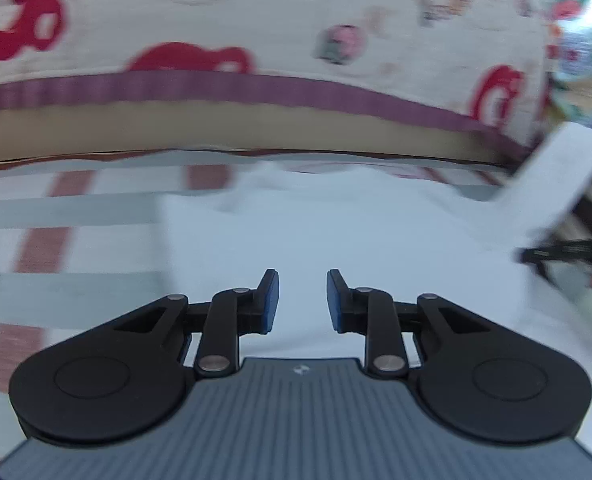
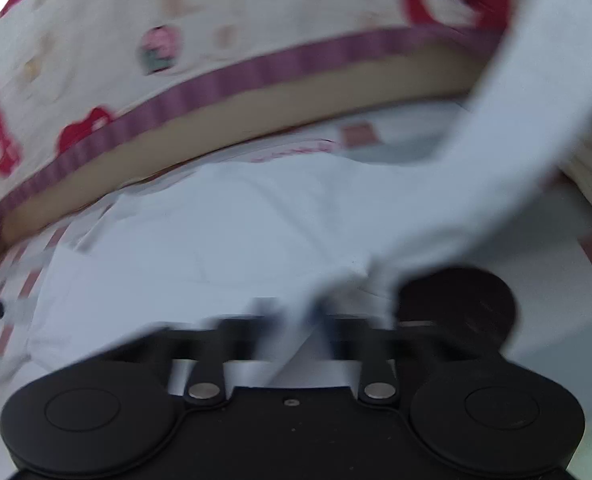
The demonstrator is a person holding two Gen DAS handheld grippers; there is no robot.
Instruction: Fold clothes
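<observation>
- The white garment [image 1: 335, 232] lies spread on the checked bed sheet [image 1: 36, 248], directly in front of my left gripper [image 1: 302, 300] and running away from it toward the far edge of the bed, where the patterned cushion [image 1: 256, 20] with its purple border stands.
- My left gripper hovers above the near part of the cloth with its blue pads [image 1: 270, 300] apart and nothing between them.
- My right gripper [image 2: 296, 332] pinches a fold of the same garment; the cloth rises from between its fingers and a long strip, I think a sleeve [image 2: 535, 120], goes up and away to the right.
- I judge the next move turns on this: the lifted sleeve is on the right side, so the right hand must carry it across to the left, over the flat body.
- The left view shows the lifted strip [image 1: 555, 184] from the side, with the flat body's left border; the right view shows the pinch itself, but it is blurred, so I cannot tell how deep the grip is.
</observation>
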